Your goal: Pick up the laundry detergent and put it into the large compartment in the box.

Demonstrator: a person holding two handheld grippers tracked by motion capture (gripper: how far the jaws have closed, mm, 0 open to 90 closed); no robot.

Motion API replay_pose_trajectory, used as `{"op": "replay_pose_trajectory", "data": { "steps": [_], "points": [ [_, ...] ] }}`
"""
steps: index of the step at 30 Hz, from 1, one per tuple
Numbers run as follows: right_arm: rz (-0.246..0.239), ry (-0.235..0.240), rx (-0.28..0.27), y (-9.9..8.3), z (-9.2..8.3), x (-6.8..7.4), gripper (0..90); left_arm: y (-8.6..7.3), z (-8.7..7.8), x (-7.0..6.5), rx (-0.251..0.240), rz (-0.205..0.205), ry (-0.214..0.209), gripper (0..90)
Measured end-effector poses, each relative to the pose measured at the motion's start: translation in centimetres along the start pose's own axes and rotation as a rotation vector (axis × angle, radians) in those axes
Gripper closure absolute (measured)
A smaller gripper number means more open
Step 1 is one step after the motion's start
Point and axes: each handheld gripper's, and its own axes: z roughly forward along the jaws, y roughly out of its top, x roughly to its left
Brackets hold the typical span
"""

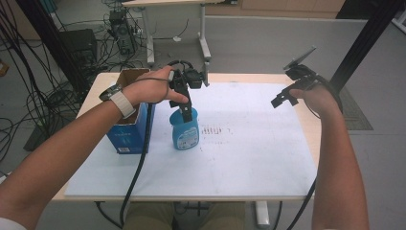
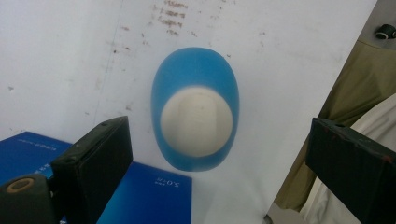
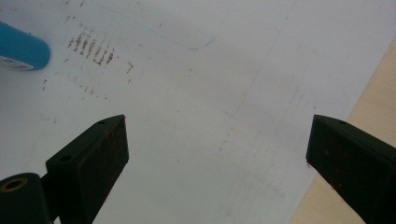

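The person's left forearm [image 1: 62,158] comes in nearest the high camera, from the bottom left, with a pale band at the wrist. Just beyond that wrist a blue cardboard box [image 1: 128,129] stands open-topped on the left part of the white sheet [image 1: 249,163] that covers the table. Just to the right of the box stands the blue bottle [image 1: 185,130], upright with its label facing the person. The left gripper [image 1: 187,113] hangs directly over the bottle's top; in the left gripper view its jaws stand wide apart, looking straight down on the bottle's pale cap [image 2: 196,122] between them, with a clear gap on both sides. Farther right, well apart from the bottle, the right gripper [image 1: 286,98] is held above the sheet's far right part, jaws spread wide with nothing between them.
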Motion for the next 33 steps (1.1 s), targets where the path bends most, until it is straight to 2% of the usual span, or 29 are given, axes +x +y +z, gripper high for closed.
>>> {"op": "replay_pose_trajectory", "data": {
  "steps": [33],
  "points": [
    [-0.001, 0.000, 0.001, 0.15, -0.07, 0.10, 5.5, -0.46, -0.11, 0.25, -0.012, -0.008, -0.001, 7.8]
  ]
}}
